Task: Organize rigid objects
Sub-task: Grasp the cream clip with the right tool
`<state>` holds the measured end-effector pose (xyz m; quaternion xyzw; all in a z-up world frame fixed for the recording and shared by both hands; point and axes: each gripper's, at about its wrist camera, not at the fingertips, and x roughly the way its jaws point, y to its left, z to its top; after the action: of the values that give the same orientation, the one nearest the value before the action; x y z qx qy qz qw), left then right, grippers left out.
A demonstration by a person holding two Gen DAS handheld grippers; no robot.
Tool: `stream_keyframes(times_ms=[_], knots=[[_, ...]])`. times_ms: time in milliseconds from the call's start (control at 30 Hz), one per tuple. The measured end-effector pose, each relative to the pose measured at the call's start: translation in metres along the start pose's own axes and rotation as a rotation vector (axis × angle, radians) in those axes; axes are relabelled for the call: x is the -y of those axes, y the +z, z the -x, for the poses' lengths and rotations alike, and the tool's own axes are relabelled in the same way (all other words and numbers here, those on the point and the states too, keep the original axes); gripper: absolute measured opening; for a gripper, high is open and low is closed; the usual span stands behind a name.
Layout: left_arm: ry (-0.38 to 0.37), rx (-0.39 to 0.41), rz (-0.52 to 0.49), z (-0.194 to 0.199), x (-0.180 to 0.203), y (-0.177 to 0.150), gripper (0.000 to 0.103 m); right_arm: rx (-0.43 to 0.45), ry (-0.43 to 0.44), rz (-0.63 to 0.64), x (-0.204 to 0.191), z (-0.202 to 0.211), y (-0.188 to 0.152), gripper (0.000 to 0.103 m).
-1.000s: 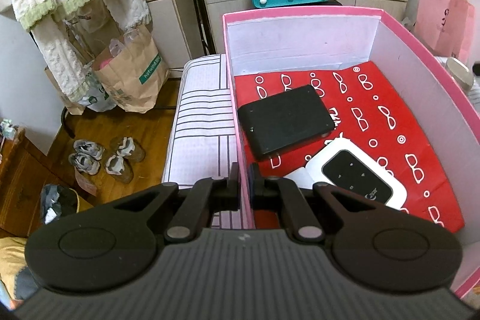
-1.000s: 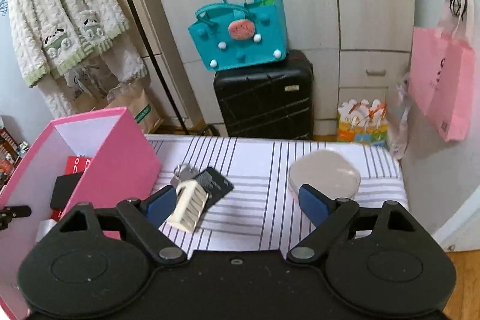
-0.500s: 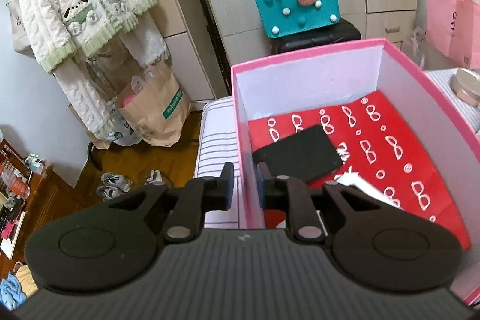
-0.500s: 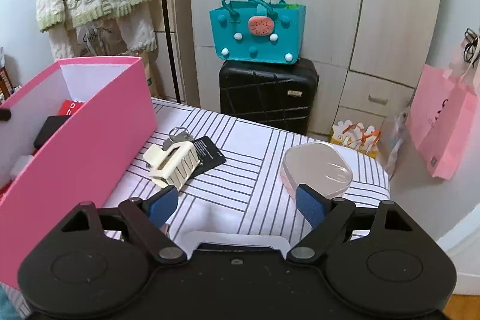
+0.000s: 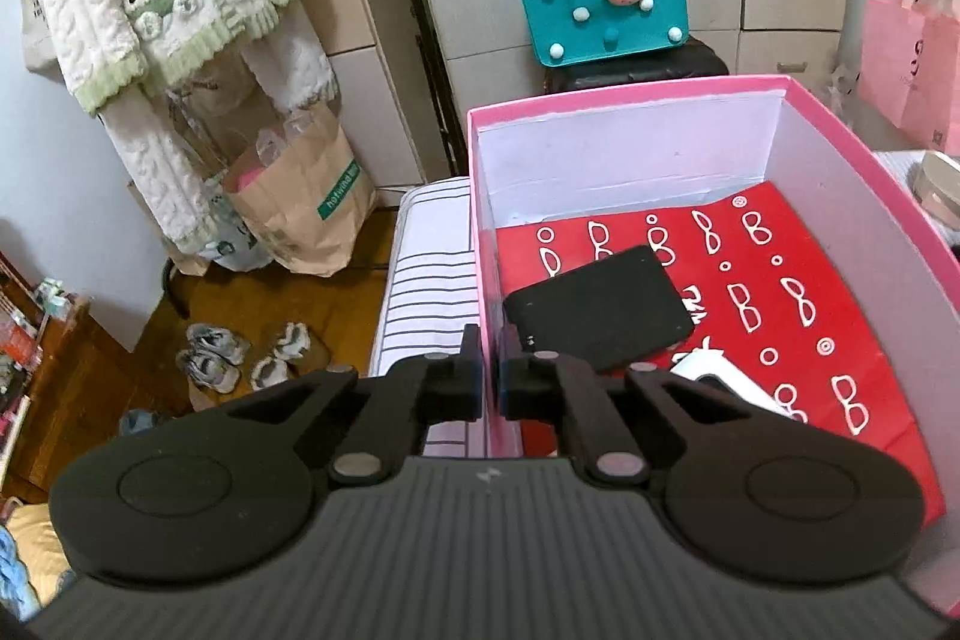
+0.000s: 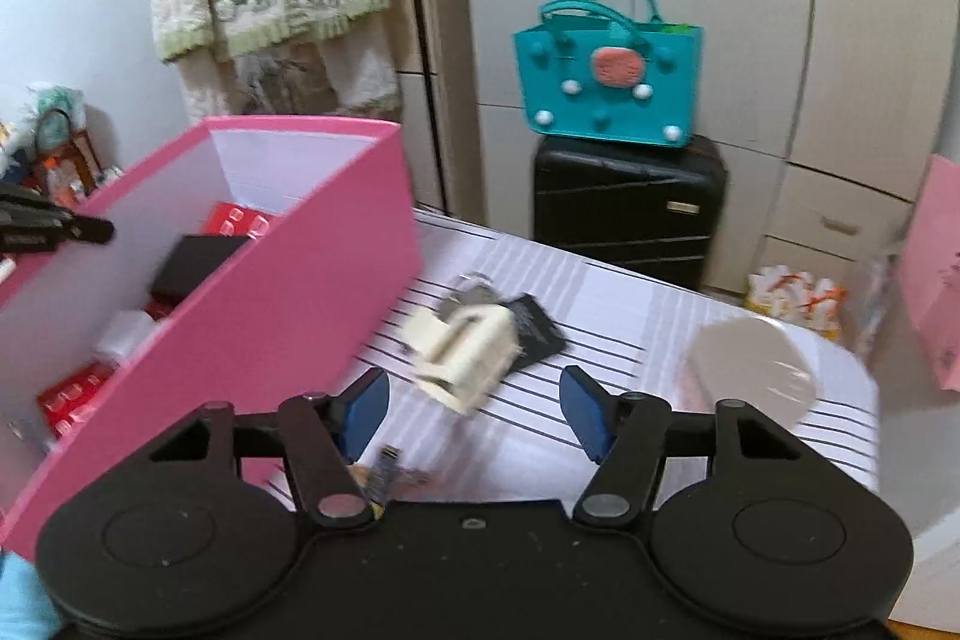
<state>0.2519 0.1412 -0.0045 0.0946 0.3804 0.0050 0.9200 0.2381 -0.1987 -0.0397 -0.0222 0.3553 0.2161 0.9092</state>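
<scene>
Left tool (image 5: pixel 487 379): jaws clamped on the near-left wall of the pink box (image 5: pixel 624 93), one finger outside, one inside. Seen from the right wrist view, the tip of this tool pokes in at the far left over the box rim.

Box sits on the striped surface (image 6: pixel 630 352). White inner walls, red patterned sheet (image 5: pixel 798 340) on the floor. On the sheet: a flat black case (image 5: pixel 600 316) toward the left wall, and nearer the camera a white device (image 5: pixel 726 382), partly hidden behind the tool's finger.

Right tool (image 6: pixel 474 409): blue-padded jaws apart, and they have just been closing in; nothing between them, nothing touched. It hangs above the surface, angled down. This view is motion-blurred.

Outside the box, on the surface just beyond the right tool's tips: a cream clip (image 6: pixel 465 352) lying partly on a black card (image 6: pixel 537 331), with what looks like a key ring (image 6: pixel 471 289) at the card's far end. Blur makes the ring hard to confirm. Clip is just beside the box's right wall, not touching. Farther right, well apart from the clip, a pale rounded case (image 6: pixel 750 370) near the surface edge. A small dark object (image 6: pixel 387 469) lies close under the right tool; cannot tell what it is.

Behind: teal bag (image 6: pixel 606 82) on a black suitcase (image 6: pixel 624 214).
</scene>
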Motion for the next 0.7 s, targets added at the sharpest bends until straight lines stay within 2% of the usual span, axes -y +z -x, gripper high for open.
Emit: stream_keyframes(times_ms=[100, 300, 367, 400, 467, 500, 600, 700], knots=[[0.03, -0.002, -0.033, -0.001, 0.01, 0.0, 0.006, -0.012, 0.013, -0.023, -0.005, -0.015, 0.005, 0.068], [0.039, 0.001, -0.043, 0.0, 0.016, -0.001, 0.006, -0.029, -0.068, 0.038, -0.018, -0.052, 0.006, 0.069], [0.043, 0.001, -0.048, 0.0, 0.016, -0.001, 0.006, -0.037, -0.09, 0.033, -0.018, -0.063, 0.004, 0.073], [0.043, 0.001, -0.047, -0.001, 0.016, -0.001, 0.006, -0.039, -0.099, 0.023, -0.017, -0.068, 0.003, 0.08], [0.043, 0.001, -0.046, -0.001, 0.016, -0.001, 0.006, -0.052, -0.115, -0.009, -0.011, -0.077, 0.003, 0.081], [0.045, 0.001, -0.049, -0.001, 0.017, -0.001, 0.006, -0.056, -0.117, -0.026, -0.008, -0.079, 0.002, 0.08], [0.046, 0.002, -0.05, -0.002, 0.016, -0.001, 0.006, -0.056, -0.067, -0.068, -0.002, -0.078, 0.001, 0.056], [0.045, 0.001, -0.052, -0.002, 0.015, -0.001, 0.006, -0.055, -0.081, -0.085, -0.002, -0.07, 0.002, 0.056]])
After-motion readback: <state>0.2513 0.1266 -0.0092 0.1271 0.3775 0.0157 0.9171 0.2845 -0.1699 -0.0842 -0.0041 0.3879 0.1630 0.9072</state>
